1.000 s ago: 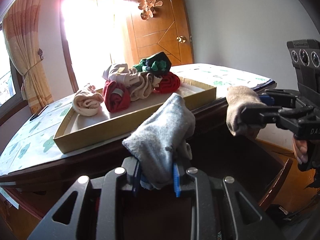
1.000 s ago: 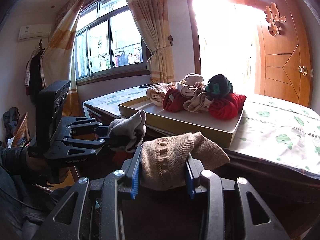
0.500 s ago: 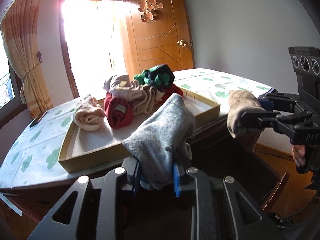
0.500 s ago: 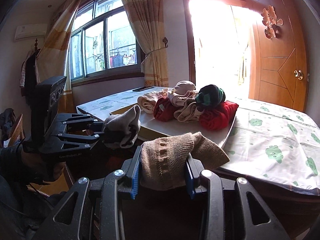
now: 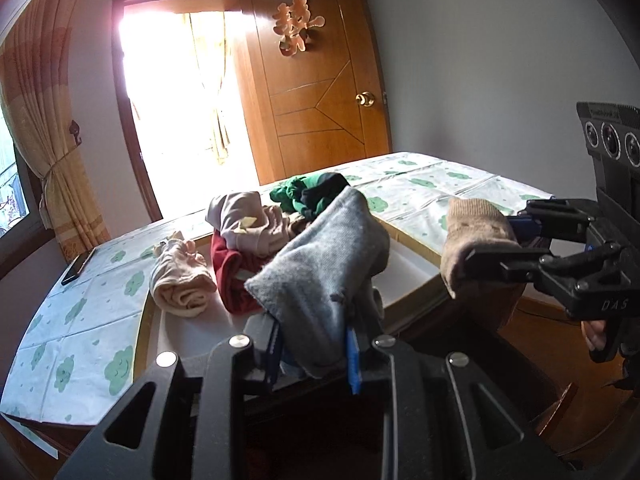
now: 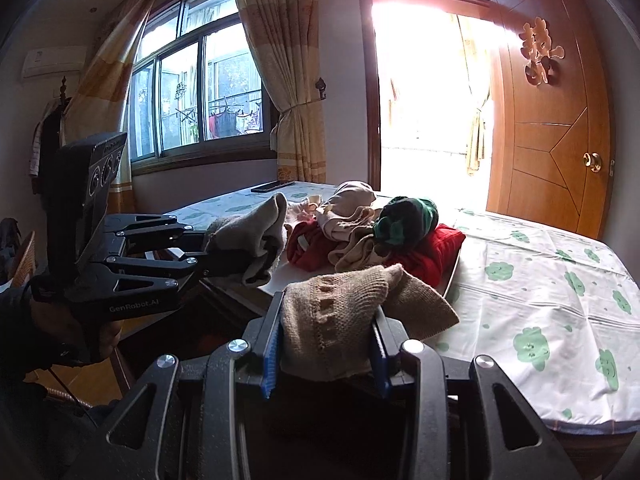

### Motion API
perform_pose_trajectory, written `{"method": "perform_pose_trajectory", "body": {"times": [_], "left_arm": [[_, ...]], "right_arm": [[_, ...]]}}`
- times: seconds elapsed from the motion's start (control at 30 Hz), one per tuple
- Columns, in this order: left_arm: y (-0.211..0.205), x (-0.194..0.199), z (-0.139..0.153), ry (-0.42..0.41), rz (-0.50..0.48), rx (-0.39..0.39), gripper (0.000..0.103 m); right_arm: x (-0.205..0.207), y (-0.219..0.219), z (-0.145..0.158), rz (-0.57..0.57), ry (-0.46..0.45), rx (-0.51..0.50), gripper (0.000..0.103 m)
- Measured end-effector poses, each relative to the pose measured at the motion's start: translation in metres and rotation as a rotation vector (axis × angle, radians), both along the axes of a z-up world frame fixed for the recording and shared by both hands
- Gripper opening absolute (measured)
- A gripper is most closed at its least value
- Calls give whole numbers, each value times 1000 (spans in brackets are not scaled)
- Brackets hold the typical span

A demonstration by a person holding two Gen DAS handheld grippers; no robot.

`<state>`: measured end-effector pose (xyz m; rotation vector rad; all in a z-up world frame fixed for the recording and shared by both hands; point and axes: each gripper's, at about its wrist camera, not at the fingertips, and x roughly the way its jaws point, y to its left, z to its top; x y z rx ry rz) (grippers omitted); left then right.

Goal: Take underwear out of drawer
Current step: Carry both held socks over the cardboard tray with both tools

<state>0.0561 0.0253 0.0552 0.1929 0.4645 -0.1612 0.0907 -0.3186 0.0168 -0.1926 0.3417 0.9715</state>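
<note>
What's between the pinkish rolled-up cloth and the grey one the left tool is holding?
A dark red garment lies between the pinkish roll and the grey cloth, inside the tray. The left wrist view shows it.

Drawer interior (image 5: 320, 432) dark behind the left gripper (image 5: 314, 354) body.

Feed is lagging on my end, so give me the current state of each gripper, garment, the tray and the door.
left gripper: shut on the grey garment, held up.
right gripper: shut on the tan knit garment, held up.
tray: on the table, holding a pile of rolled garments.
pale pink roll: lying in the tray, apart from the pile.
wooden door: swung open.
</note>
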Motion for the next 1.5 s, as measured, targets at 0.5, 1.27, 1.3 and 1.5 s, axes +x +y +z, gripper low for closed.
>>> {"method": "perform_pose_trajectory", "body": {"times": [0.5,1.27,1.3,1.5], "left_arm": [[-9,33,9,11,18,41,24],[-17,71,6,77,43,46,24],[-17,73,5,86,43,42,24],[-21,81,-5,136,40,35,24]], "right_arm": [[24,9,16,-35,0,5,40],[57,25,19,-74,58,-9,40],[59,26,18,-77,65,-12,40],[72,33,5,-90,123,-43,40]]}}
